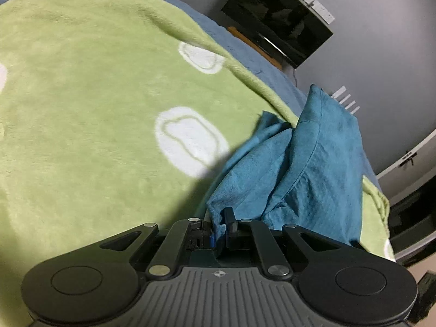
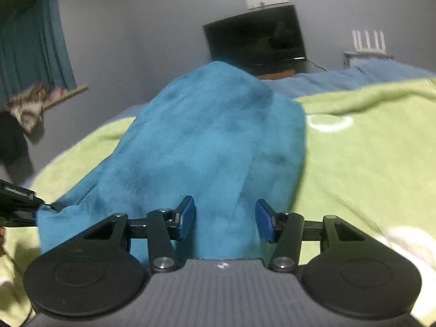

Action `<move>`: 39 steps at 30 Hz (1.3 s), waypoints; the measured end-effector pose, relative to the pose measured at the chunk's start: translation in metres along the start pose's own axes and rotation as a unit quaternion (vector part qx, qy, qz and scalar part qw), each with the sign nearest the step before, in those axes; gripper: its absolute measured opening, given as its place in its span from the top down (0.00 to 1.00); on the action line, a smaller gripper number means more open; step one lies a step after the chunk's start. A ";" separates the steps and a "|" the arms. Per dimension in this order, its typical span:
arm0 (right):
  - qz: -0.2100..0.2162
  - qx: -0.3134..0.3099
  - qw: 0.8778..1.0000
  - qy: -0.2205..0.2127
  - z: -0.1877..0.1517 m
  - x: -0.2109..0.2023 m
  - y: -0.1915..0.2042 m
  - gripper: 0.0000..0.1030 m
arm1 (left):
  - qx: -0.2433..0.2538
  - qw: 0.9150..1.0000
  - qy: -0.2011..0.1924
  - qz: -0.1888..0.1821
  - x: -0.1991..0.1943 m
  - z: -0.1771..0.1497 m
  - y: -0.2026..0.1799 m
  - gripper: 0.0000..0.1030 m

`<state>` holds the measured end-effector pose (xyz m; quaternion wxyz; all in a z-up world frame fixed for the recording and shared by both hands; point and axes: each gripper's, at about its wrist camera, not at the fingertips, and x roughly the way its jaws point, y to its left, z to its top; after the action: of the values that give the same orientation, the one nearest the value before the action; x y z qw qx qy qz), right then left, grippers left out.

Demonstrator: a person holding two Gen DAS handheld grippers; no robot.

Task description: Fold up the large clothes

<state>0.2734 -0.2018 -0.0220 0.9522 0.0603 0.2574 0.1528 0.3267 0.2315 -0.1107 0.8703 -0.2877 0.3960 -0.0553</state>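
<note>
Now — left tongs [image 1: 218,227] on teal garment [image 1: 299,169]

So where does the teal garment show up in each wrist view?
Left wrist view: the teal garment fills the lower right, bunched on the green blanket, its edge pinched in the left gripper.
Right wrist view: it is in the centre, running down between the open fingers of the right gripper.
Shared landmark: the dark television by the wall.
</note>
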 end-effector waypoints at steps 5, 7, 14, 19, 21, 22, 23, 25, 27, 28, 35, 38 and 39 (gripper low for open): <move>-0.014 0.049 0.999 -0.017 0.023 0.022 -0.014 0.47 | -0.018 1.000 0.013 0.001 0.006 -0.005 0.012 0.91; -0.027 0.101 0.994 -0.029 0.032 0.036 -0.032 0.42 | -0.022 1.000 0.017 -0.006 0.009 -0.008 0.016 0.91; 0.092 0.349 0.928 0.093 -0.003 0.052 -0.123 0.07 | -0.056 0.998 0.034 -0.020 0.019 -0.012 0.026 0.90; 0.214 0.399 0.878 0.156 -0.021 0.080 -0.127 0.03 | -0.086 0.995 0.048 -0.028 0.017 -0.018 0.028 0.90; 0.192 0.365 0.899 0.148 -0.013 0.074 -0.118 0.19 | -0.100 0.993 0.048 -0.026 0.016 -0.020 0.028 0.90; 0.192 0.385 0.891 0.146 -0.012 0.074 -0.124 0.25 | -0.108 0.993 0.049 -0.028 0.015 -0.022 0.028 0.90; 0.197 0.406 0.881 0.143 -0.011 0.071 -0.132 0.40 | -0.112 0.992 0.051 -0.031 0.016 -0.024 0.027 0.90; 0.218 0.416 0.872 0.139 -0.005 0.063 -0.146 0.54 | -0.104 0.992 0.066 -0.034 0.015 -0.030 0.014 0.91; 0.219 0.393 0.882 0.137 0.008 0.047 -0.157 0.58 | -0.074 0.993 0.088 -0.035 0.016 -0.043 -0.005 0.91; 0.220 0.381 0.887 0.140 0.017 0.039 -0.165 0.58 | -0.053 0.993 0.100 -0.038 0.015 -0.053 -0.019 0.91; 0.133 0.257 0.936 0.201 0.048 -0.027 -0.222 0.42 | 0.008 0.987 0.135 -0.084 0.009 -0.110 -0.075 0.90; 0.026 0.126 0.981 0.148 0.063 -0.048 -0.201 0.38 | 0.058 0.991 0.103 -0.063 0.003 -0.108 -0.094 0.90; 0.009 0.094 0.990 0.107 0.069 -0.054 -0.192 0.38 | 0.062 0.992 0.090 -0.061 -0.001 -0.107 -0.097 0.90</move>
<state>0.3138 -0.4031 0.0257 0.9079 0.1356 0.3704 0.1420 0.2617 0.1025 -0.1132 0.8422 -0.2503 0.4504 -0.1586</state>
